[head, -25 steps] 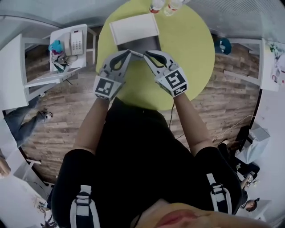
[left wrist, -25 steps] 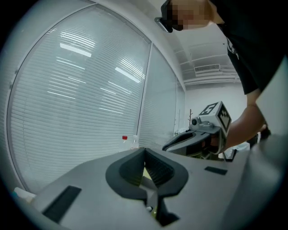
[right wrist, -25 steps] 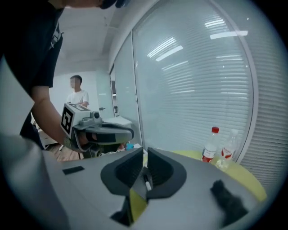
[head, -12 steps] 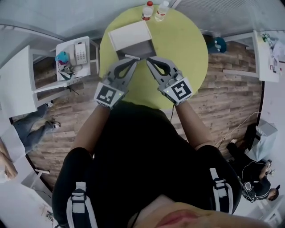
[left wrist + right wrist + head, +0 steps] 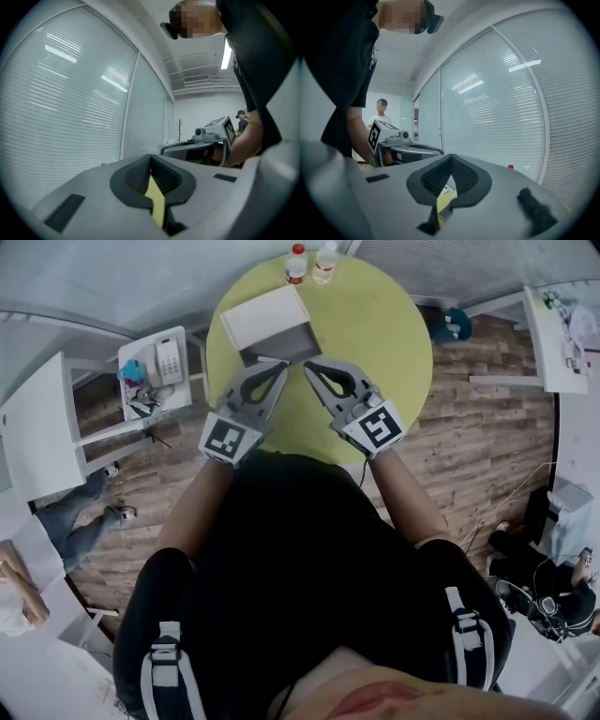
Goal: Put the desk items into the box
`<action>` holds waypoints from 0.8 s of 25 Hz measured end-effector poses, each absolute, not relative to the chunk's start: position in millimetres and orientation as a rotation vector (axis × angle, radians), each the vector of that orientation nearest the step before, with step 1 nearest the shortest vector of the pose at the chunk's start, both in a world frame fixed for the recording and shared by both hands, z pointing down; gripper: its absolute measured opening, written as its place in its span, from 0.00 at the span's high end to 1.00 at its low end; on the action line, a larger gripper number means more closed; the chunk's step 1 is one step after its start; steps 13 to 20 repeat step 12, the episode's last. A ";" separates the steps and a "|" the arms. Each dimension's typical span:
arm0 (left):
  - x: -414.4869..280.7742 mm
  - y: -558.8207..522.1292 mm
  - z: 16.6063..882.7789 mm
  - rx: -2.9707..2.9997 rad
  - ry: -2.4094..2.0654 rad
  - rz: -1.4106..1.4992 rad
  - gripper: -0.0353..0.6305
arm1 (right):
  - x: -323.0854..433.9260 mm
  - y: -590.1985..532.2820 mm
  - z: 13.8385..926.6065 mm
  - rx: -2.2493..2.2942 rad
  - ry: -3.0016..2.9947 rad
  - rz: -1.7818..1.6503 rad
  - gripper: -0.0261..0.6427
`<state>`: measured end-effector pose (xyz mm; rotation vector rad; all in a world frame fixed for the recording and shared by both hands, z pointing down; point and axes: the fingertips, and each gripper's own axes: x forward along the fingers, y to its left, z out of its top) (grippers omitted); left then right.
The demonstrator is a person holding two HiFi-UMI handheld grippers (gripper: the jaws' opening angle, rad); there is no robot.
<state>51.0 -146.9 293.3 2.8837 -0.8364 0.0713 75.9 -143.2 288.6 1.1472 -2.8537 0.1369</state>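
Round yellow-green tabletop over wood floor; side table with phone off to left. White box on tabletop's far-left part, lid open, grey inside; contents not discernible. Red-capped bottle and clear bottle upright at far edge, just beyond box. Left gripper and right gripper hover at box's near edge, jaws of each pressed together, nothing between. Bottles likely light, smooth, easily tipped: best taken across body at mid-height. Box walls probably thin, stiff.
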 end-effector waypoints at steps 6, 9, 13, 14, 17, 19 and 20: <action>55.2 -148.3 293.0 2.889 -0.822 0.077 0.93 | 78.8 -145.0 288.2 1.160 -2.848 0.136 0.94; 56.6 -148.8 293.5 2.891 -0.819 0.078 0.93 | 79.9 -145.0 288.7 1.163 -2.847 0.135 0.94; 57.6 -149.2 294.1 2.900 -0.817 0.078 0.93 | 81.4 -144.5 289.1 1.169 -2.844 0.140 0.94; 57.6 -149.2 294.1 2.900 -0.817 0.078 0.93 | 81.4 -144.5 289.1 1.169 -2.844 0.140 0.94; 57.6 -149.2 294.1 2.900 -0.817 0.078 0.93 | 81.4 -144.5 289.1 1.169 -2.844 0.140 0.94; 57.6 -149.2 294.1 2.900 -0.817 0.078 0.93 | 81.4 -144.5 289.1 1.169 -2.844 0.140 0.94; 57.6 -149.2 294.1 2.900 -0.817 0.078 0.93 | 81.4 -144.5 289.1 1.169 -2.844 0.140 0.94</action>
